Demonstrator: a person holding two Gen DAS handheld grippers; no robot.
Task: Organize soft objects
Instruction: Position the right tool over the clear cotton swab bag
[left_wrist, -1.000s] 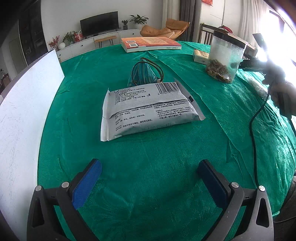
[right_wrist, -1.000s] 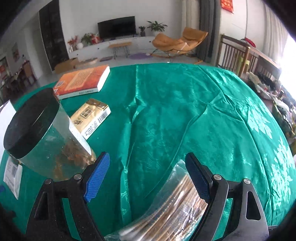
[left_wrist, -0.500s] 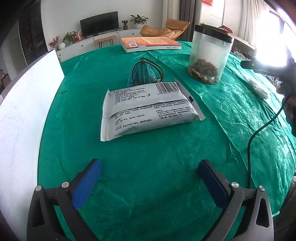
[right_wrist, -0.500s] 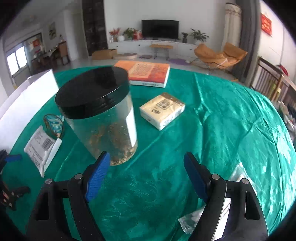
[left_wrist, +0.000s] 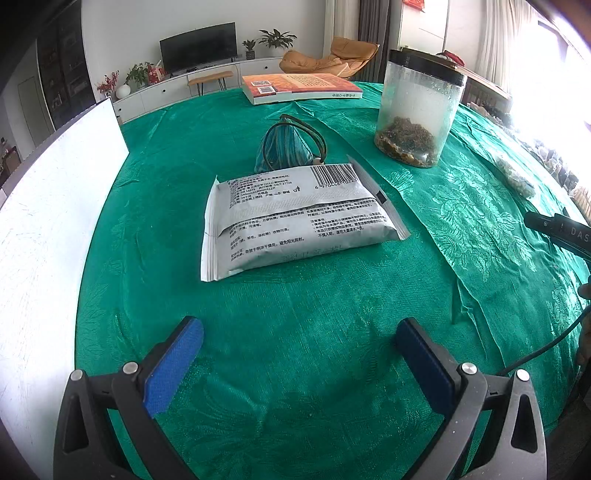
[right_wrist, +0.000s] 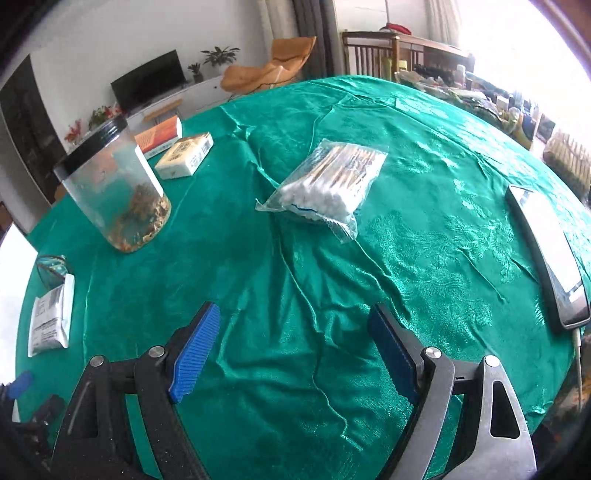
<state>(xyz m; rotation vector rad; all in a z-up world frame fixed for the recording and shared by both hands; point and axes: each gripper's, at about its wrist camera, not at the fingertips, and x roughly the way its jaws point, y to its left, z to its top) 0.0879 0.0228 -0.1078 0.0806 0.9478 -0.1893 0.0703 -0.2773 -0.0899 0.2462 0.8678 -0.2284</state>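
Green tablecloth (right_wrist: 424, 184) bearing the soft items, a grey packet (left_wrist: 295, 218) ahead of the spread, empty left gripper (left_wrist: 295, 354) and a bag of cotton swabs (right_wrist: 328, 184) ahead of the spread, empty right gripper (right_wrist: 295, 343), both apparently poised to collect them.

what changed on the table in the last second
The right gripper pulled back, open and empty, from the swab bag, which now lies ahead of it. The jar now stands clear. The left gripper, grey pack and pouch stayed put.
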